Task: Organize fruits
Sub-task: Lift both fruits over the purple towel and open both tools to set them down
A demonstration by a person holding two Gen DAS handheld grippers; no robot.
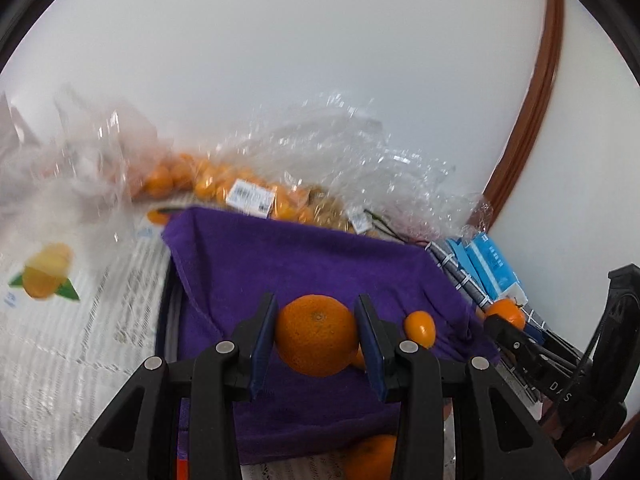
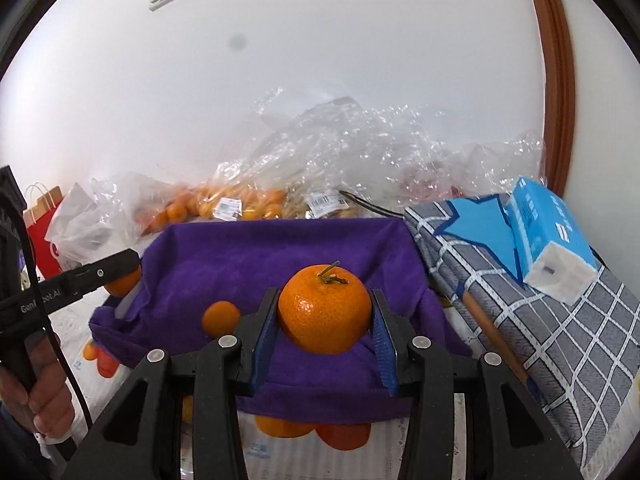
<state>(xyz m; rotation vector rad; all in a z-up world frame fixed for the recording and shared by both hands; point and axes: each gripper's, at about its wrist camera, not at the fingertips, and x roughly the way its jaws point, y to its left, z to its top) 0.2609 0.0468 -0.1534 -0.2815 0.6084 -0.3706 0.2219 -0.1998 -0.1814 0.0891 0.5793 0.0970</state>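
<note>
Left gripper (image 1: 316,338) is clamped on a smooth orange (image 1: 316,335), its blue pads pressing both flanks; right gripper (image 2: 325,316) is likewise clamped on a stemmed orange (image 2: 325,308). Both fruits hang above the purple towel (image 1: 288,264) that lines what looks like a tray or box, on which one small kumquat-like fruit (image 1: 419,329) already lies. In the right wrist view the same small fruit (image 2: 221,317) sits just beside the left finger.

Step in hand, as judged: carrying two fruits to the towel for placement. The next move calls for lowering each orange onto bare cloth, apart from the small fruit, then parting the jaws gently so that neither rolls off.

Legible writing is scarce. The other gripper's arm reads "DAS" in the left wrist view and what seems "Gen…AI" (image 2: 40,298) in the right. Clear plastic bags (image 2: 248,200) of small oranges behind the towel carry barcode stickers (image 2: 228,208), text too small to read. A blue tissue pack (image 2: 552,236) bears unreadable print.
</note>
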